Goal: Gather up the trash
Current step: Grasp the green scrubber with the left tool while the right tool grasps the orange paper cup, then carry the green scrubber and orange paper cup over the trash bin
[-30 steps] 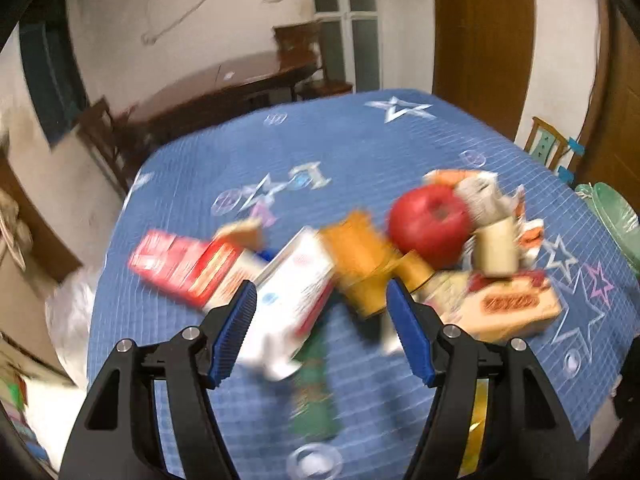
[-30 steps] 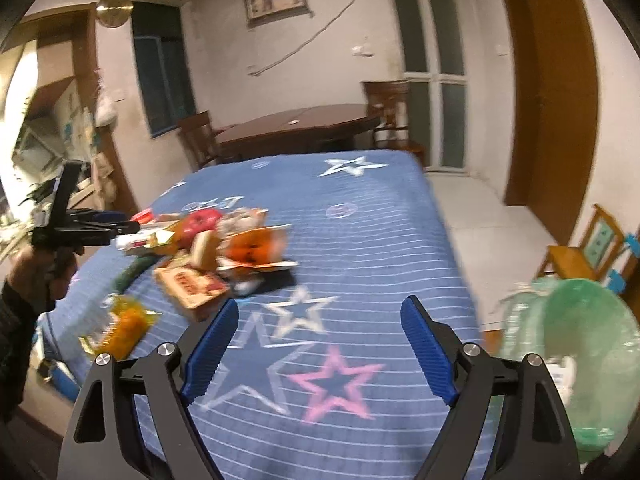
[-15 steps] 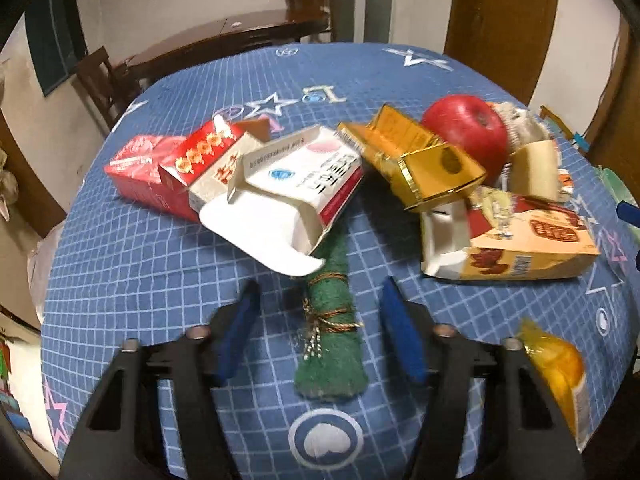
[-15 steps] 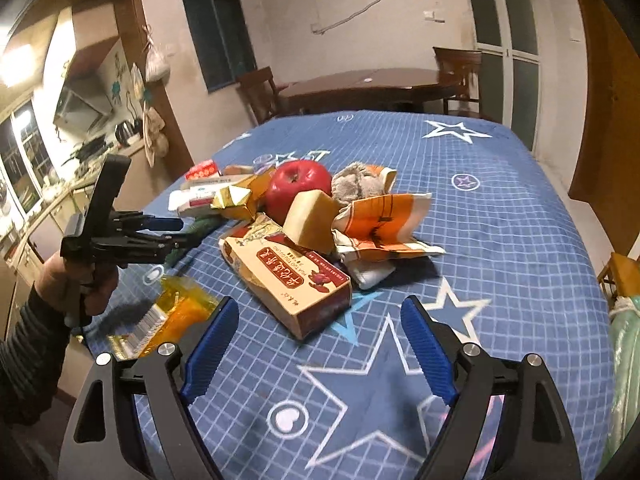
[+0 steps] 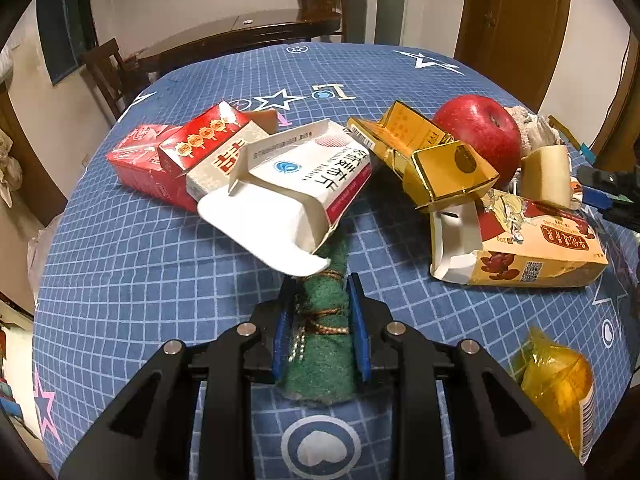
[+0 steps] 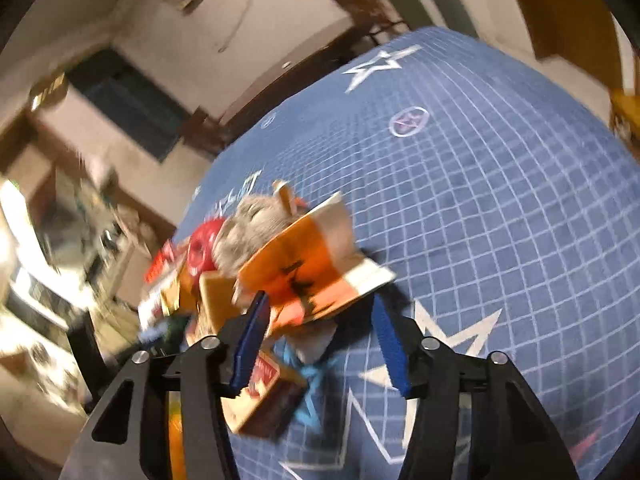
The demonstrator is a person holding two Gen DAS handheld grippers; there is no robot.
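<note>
Left hand-held gripper (image 5: pixel 319 322) is closing around the green scouring pad (image 5: pixel 320 344) — squeeze firmly mid-roll; right hand-held gripper (image 6: pixel 320 336) narrows toward the orange wrapper (image 6: pixel 308 272), not yet gripping.

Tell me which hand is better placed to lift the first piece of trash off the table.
Left. The left gripper is closing, its blue pads either side of the green scrubbing pad. The right gripper is closing too, but its view is blurred and the orange wrapper isn't squarely between the pads.

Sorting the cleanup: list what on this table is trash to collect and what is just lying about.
Trash: green scouring pad between closing left gripper, white tablet box, gold box, date box, orange wrapper.
Lying about: apple, dining chair.
</note>
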